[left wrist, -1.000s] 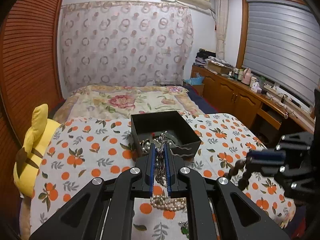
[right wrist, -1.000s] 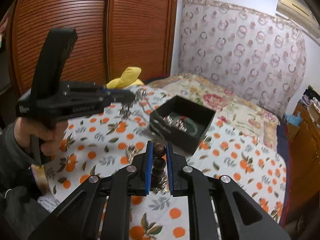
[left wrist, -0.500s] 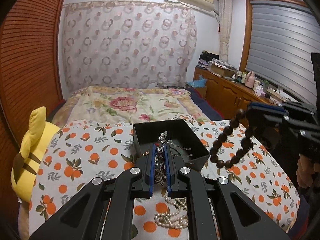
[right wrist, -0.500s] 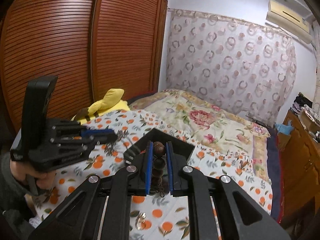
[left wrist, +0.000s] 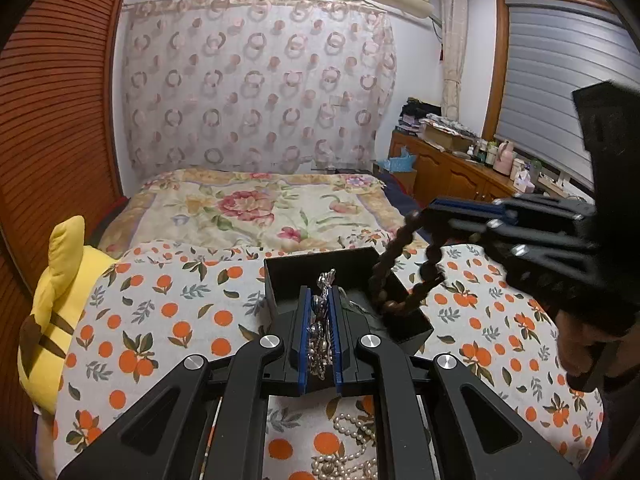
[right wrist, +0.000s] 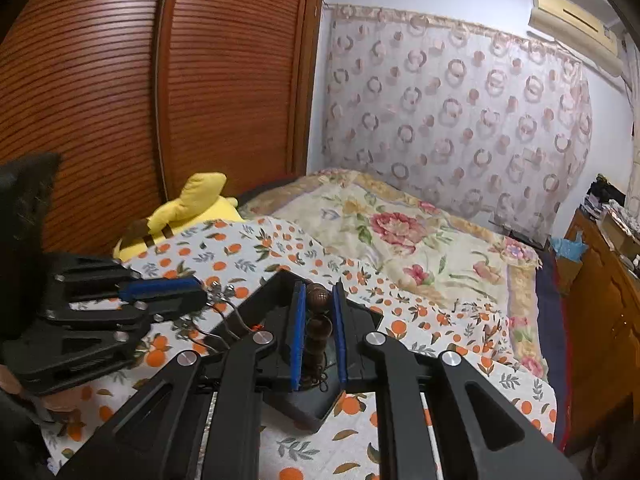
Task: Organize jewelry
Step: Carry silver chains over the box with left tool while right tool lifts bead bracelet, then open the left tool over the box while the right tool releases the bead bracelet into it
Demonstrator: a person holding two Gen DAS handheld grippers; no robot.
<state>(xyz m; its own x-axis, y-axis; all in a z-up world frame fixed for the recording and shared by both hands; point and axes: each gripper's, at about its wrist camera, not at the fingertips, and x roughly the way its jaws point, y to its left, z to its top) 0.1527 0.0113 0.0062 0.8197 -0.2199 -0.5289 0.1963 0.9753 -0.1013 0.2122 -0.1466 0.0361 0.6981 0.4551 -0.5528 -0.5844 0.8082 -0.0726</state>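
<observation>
Your right gripper (right wrist: 318,300), clamped on the wooden bead bracelet (left wrist: 404,276), has swung over the black box (left wrist: 320,270); left gripper (left wrist: 320,308) grips the silver chain (left wrist: 322,320) alongside—release next.

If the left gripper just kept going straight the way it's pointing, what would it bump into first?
Most likely the black box: it sits directly ahead of the left gripper, whose fingers hold a silver chain. Depth is hard to judge.

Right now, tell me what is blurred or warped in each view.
Left wrist view: fisheye bends the wardrobe and blinds; black vignette in the corners; the brown beads and right tongs are motion-smeared. Right wrist view: the same bowing; the left tongs are soft, the brown beads sharp.
</observation>
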